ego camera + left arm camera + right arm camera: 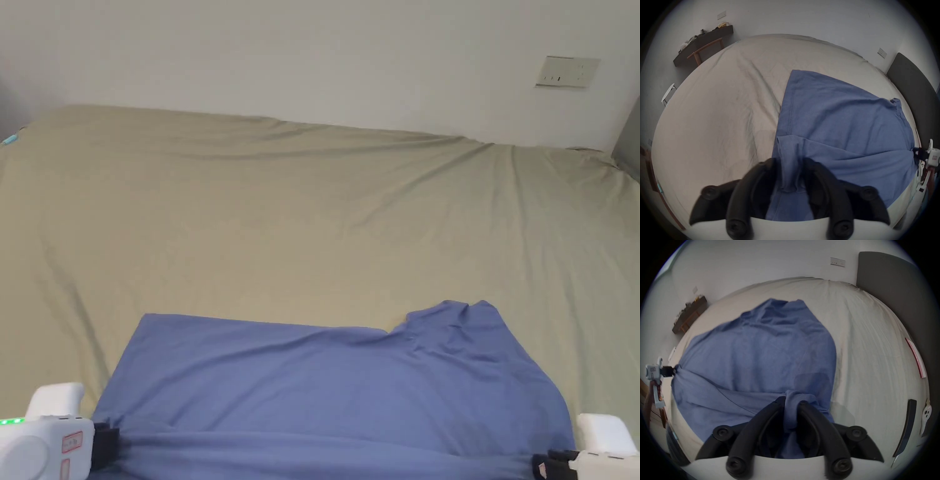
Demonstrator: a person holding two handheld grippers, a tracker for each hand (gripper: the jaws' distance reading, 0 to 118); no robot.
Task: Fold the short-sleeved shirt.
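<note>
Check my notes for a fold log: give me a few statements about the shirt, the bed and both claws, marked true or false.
1. The blue shirt lies on a beige bed sheet. True.
2. The left claw is open and free of cloth. False: its jaws pinch a bunch of shirt fabric.
3. The right claw grips shirt fabric. True.
4. The shirt is a small, neatly folded square. False: it lies spread wide, stretched between the claws.
5. A wall plate sits above the bed. True.
</note>
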